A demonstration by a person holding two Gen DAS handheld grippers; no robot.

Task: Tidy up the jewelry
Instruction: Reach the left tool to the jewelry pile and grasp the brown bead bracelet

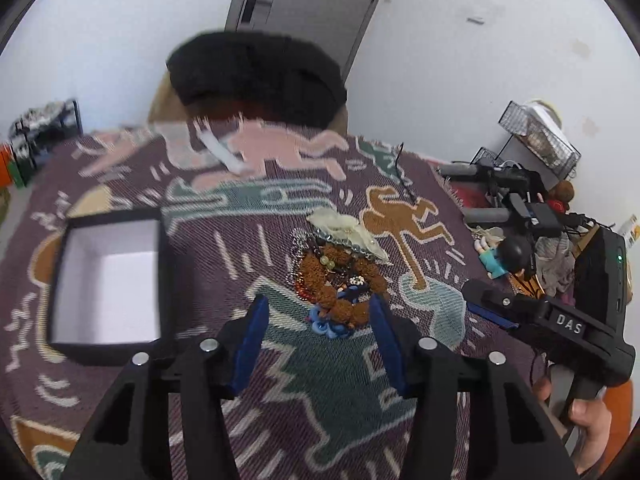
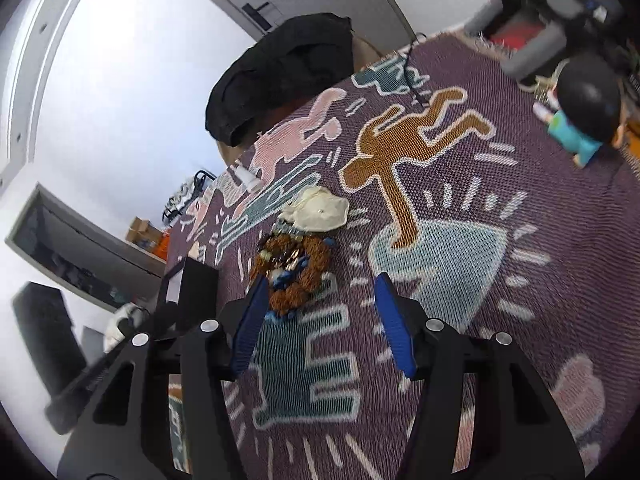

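Jewelry (image 1: pixel 338 280), a tangled heap of brown beads, chains and blue pieces, lay on the patterned cloth (image 1: pixel 280 392) covering the table, with a cream fabric piece (image 1: pixel 344 230) touching its far edge and an open black box (image 1: pixel 108 280) well off to its left. We held the left tool (image 1: pixel 318 316) partly open with the heap's near end between its blue pads, gripping nothing. Our right tool (image 2: pixel 320 288) was likewise partly open and empty, its left pad just beside the heap.

I see the jewelry pile (image 1: pixel 340 284), brown beads and chains tangled, lying beside my open black box (image 1: pixel 110 280).
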